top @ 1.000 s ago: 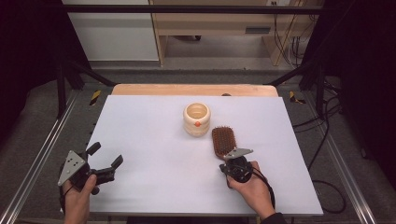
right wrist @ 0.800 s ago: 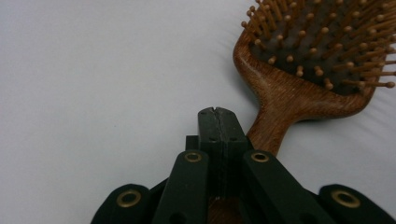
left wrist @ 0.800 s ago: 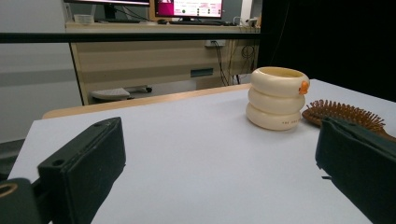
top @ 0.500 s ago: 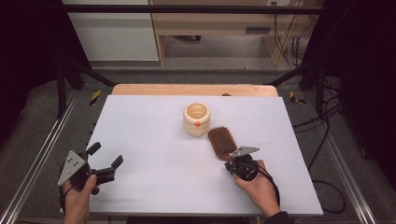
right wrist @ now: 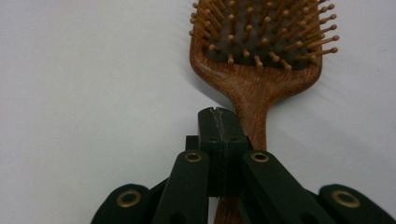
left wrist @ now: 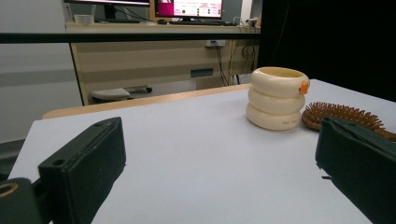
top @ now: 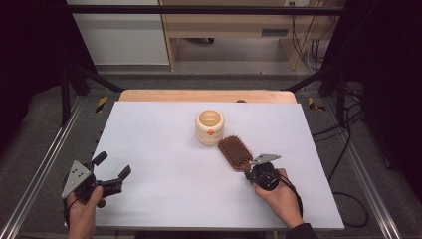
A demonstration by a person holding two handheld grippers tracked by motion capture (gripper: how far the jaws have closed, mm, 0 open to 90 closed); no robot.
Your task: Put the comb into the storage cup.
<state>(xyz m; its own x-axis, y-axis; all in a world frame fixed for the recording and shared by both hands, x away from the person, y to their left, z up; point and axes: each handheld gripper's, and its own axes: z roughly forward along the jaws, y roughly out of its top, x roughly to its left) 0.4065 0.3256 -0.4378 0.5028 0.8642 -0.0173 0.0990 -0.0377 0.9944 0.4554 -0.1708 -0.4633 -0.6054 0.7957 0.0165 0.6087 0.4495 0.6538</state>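
The right gripper (right wrist: 219,128) has its jaws pressed flat together over the handle of the wooden hairbrush (right wrist: 261,70); I can't tell if it's really holding it. The brush lies bristles up, head toward 11 o'clock, just beside the cream cup (top: 209,127). The left gripper (top: 112,167) waits wide open, holding nothing, far off at 9 o'clock, out of the way

The brush (top: 235,152) now lies turned on the worktop (top: 164,149): a second ago its head pointed nearly straight away from the person, and now it slants up and left, its far end closer to the cream pot (top: 209,127). The right gripper (top: 253,172), fingers pressed together above the handle, sits farther right than before, with the hand (top: 278,196) angled behind it.
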